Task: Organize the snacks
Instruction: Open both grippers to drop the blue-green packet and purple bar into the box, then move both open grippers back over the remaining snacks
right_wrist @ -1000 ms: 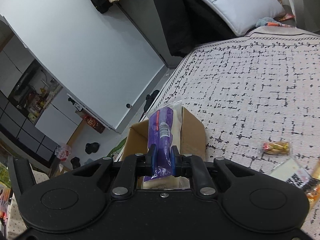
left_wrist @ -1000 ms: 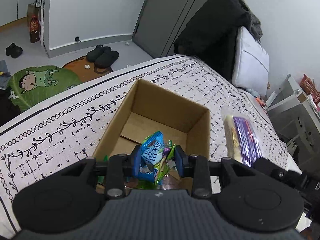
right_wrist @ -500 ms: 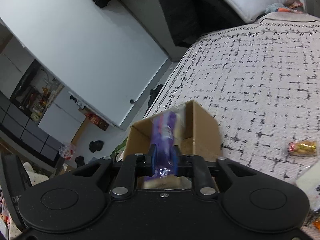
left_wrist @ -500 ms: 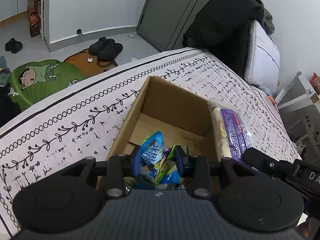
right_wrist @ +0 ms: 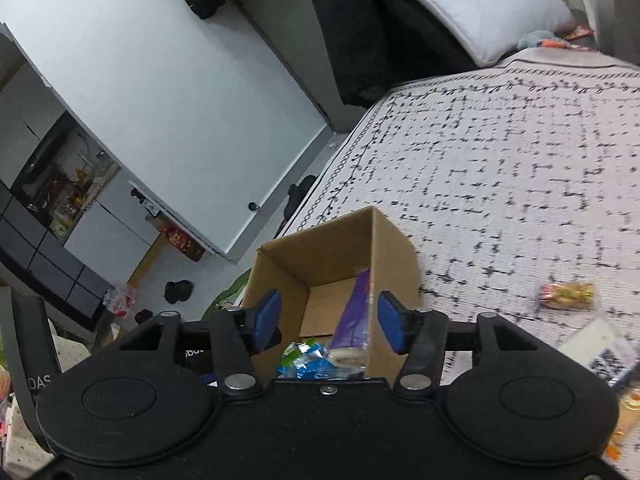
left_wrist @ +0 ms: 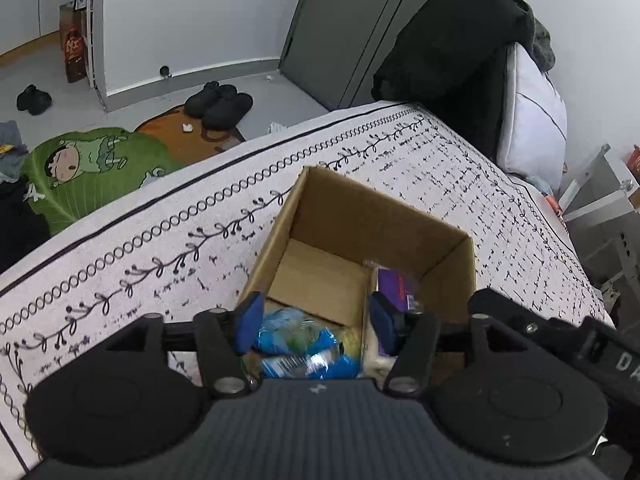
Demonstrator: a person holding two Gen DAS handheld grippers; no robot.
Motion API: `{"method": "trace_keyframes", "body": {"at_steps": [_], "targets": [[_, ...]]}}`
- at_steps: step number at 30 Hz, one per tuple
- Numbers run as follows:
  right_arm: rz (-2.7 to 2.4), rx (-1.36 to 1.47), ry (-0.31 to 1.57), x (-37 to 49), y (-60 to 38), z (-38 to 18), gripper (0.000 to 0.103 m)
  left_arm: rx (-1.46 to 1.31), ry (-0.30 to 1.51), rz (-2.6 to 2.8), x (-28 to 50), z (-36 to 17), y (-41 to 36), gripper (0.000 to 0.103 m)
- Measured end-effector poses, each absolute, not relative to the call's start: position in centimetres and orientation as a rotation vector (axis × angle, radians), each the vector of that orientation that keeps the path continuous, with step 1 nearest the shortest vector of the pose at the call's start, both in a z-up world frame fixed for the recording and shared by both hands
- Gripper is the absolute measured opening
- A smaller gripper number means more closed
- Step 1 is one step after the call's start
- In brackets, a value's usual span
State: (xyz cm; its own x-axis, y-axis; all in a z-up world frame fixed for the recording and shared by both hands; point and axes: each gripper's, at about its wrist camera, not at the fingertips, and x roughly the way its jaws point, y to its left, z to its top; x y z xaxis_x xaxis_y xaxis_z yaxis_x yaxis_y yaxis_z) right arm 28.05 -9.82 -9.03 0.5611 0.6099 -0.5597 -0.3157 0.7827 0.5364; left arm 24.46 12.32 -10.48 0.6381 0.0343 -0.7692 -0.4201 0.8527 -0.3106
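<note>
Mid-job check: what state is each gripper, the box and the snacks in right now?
left gripper: open, jaws just opened, blue packet below.
right gripper: open, jaws just opened, purple packet released.
cardboard box: open-topped, on the bed.
blue packet: in the box.
purple packet: leaning in the box.

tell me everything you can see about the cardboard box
The cardboard box is plain brown corrugated card, open at the top, with no flaps showing above its rim. It stands upright on the patterned bedspread, near the bed's edge. Its floor is partly bare. Inside lie a blue snack packet and a purple-wrapped packet, which leans against the right-hand wall. Both the left gripper and the right gripper stand open over it, neither touching the card.
</note>
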Motion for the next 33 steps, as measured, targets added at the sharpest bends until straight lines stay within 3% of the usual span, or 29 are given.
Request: {"method": "trace_keyframes", "body": {"at_steps": [5, 9, 15, 19, 24, 33], "targets": [[0.515, 0.366, 0.790, 27.1, -11.5, -8.0, 0.064, -0.499, 0.860, 0.276, 23.8, -9.9, 11.7, 0.070], [0.470, 0.334, 0.790, 26.3, -12.8, -7.1, 0.081, -0.489, 0.877, 0.286, 23.3, -9.4, 11.0, 0.074], [0.457, 0.281, 0.745, 24.8, -14.8, -5.5, 0.086, -0.447, 0.884, 0.319, 22.3, -8.0, 9.7, 0.075], [0.436, 0.265, 0.703, 23.8, -16.5, -4.6, 0.096, -0.428, 0.868, 0.317, 21.6, -6.7, 8.6, 0.087], [0.401, 0.271, 0.666, 22.8, -18.9, -4.5, 0.098, -0.398, 0.842, 0.313, 20.7, -5.5, 7.2, 0.103], [0.352, 0.250, 0.666, 20.6, -22.2, -4.7, 0.099, -0.367, 0.822, 0.240, 19.4, -4.3, 4.2, 0.103]]}}
